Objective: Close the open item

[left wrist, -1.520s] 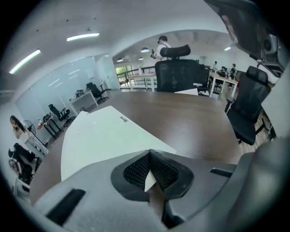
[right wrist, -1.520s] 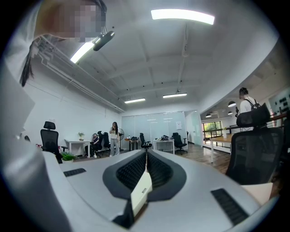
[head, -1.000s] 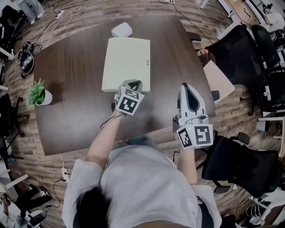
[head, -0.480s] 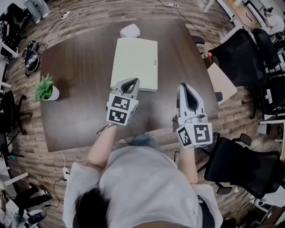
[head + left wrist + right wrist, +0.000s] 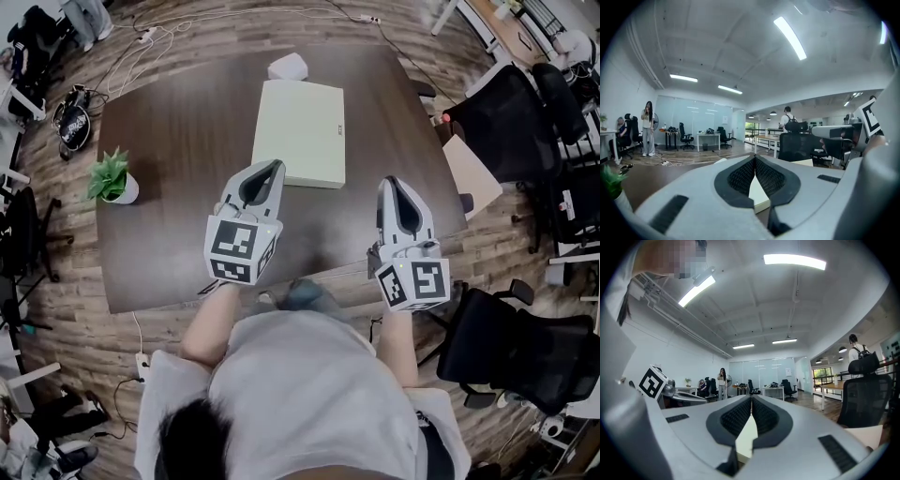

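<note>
Hovering above table (image 5: 178,150): left gripper (image 5: 276,167), right gripper (image 5: 390,182), jaws together; laptop (image 5: 300,131) closed

Head camera looked steeply down over left gripper (image 5: 271,166) and right gripper (image 5: 393,181); gripper cameras faced level along jaws, laptop (image 5: 300,131) shared ahead.

Bright ceiling strip lights (image 5: 790,32), soft shadows, fisheye warping at edges, dark corners
</note>
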{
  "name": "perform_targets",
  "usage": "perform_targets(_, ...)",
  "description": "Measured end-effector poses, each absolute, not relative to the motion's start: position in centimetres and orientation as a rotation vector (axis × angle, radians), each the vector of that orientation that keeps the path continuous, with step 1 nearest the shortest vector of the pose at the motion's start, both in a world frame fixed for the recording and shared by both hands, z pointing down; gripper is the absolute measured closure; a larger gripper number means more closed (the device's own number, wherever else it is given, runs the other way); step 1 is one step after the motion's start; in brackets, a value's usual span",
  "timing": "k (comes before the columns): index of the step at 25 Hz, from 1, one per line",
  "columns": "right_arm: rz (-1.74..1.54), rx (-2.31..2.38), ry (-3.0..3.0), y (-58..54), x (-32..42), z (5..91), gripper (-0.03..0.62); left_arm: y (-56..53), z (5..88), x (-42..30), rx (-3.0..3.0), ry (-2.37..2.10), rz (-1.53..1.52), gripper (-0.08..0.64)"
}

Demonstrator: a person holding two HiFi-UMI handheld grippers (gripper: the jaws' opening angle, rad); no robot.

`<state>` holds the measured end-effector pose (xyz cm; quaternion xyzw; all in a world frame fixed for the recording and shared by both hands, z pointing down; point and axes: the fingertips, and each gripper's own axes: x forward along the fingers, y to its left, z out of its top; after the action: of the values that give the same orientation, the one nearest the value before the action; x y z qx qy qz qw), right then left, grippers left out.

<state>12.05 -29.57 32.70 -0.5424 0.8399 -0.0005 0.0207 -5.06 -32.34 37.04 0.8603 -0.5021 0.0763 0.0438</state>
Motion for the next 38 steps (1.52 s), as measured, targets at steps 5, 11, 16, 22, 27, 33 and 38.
perform_targets(5, 0.013, -1.679, 2.608, -27.7, 10.8, 32.4, 0.578, -29.9, 34.6, -7.9, 2.610, -1.619, 0.135, 0.551)
perform_targets(11, 0.038, -1.685, 2.600, -25.3, 9.5, 31.8, 0.578, -27.2, 32.2, -11.0, 2.594, -1.710, 0.038, 0.551)
perform_targets(16, 0.065, -1.696, 2.588, -23.6, 8.7, 31.3, 0.578, -25.3, 31.0, -12.7, 2.603, -1.771, 0.012, 0.551)
perform_targets(22, 0.094, -1.710, 2.572, -21.7, 7.9, 30.7, 0.578, -23.3, 29.7, -13.6, 2.635, -1.819, -0.018, 0.551)
perform_targets(27, 0.131, -1.723, 2.566, -20.5, 7.3, 30.2, 0.578, -22.4, 29.7, -14.1, 2.625, -1.782, -0.059, 0.551)
perform_targets(33, 0.162, -1.744, 2.548, -19.7, 6.8, 29.5, 0.578, -21.8, 29.4, -14.7, 2.631, -1.771, -0.067, 0.551)
perform_targets(38, 0.184, -1.753, 2.535, -19.3, 6.5, 29.1, 0.578, -21.6, 29.1, -15.0, 2.639, -1.765, -0.087, 0.551)
